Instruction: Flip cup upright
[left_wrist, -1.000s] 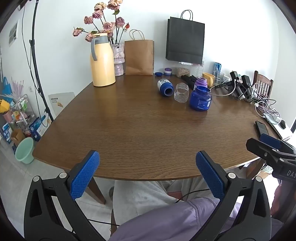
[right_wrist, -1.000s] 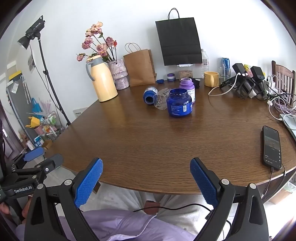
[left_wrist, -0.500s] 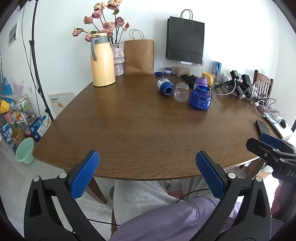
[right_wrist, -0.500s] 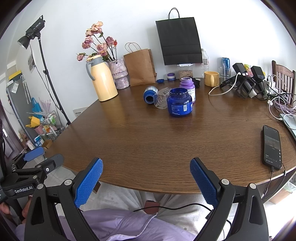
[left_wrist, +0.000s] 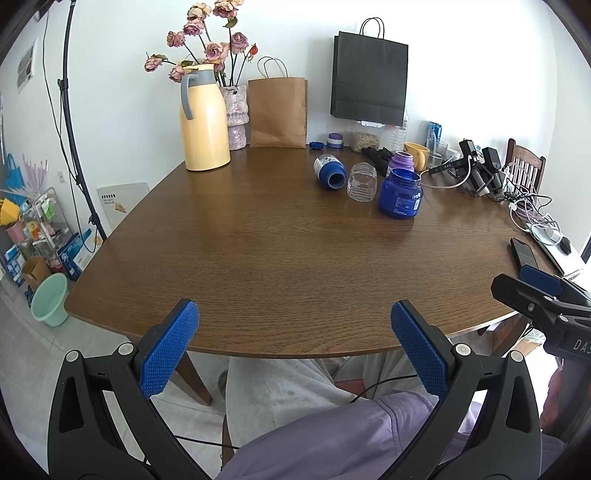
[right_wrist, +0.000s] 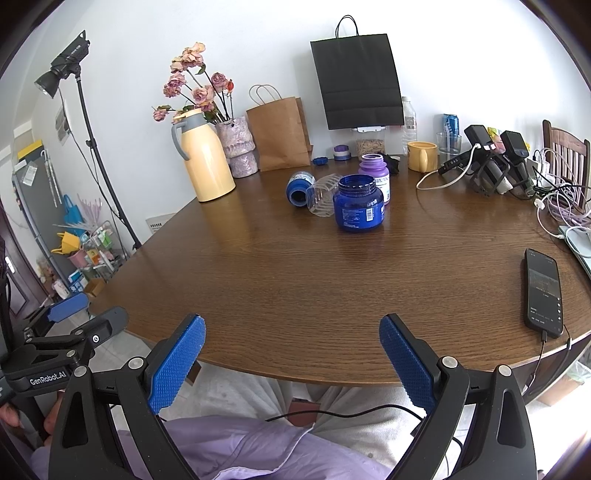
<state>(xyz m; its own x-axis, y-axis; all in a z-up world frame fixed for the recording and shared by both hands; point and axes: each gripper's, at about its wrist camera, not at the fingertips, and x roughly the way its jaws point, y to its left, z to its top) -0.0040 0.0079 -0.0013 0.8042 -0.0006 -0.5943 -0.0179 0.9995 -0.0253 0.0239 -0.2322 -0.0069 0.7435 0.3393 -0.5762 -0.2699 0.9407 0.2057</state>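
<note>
Sideways, clear ribbed cup, tabletop.

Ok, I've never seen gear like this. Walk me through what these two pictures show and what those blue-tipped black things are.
There is no robot here. A seated person holds a hand-operated gripper in each hand, and each gripper carries a wide-angle camera looking forward along its two fingers. One picture comes from the left gripper, the other from the right gripper. The blue ridged pads are the fingers; both pairs stand wide apart and hold nothing, back at the near edge of the wooden table.

On the far side of the table lie a clear ribbed cup and a small blue bottle, both on their sides. Beside them a blue jar stands upright, with a purple jar behind it. A yellow jug stands to the left and a phone lies to the right.
</note>
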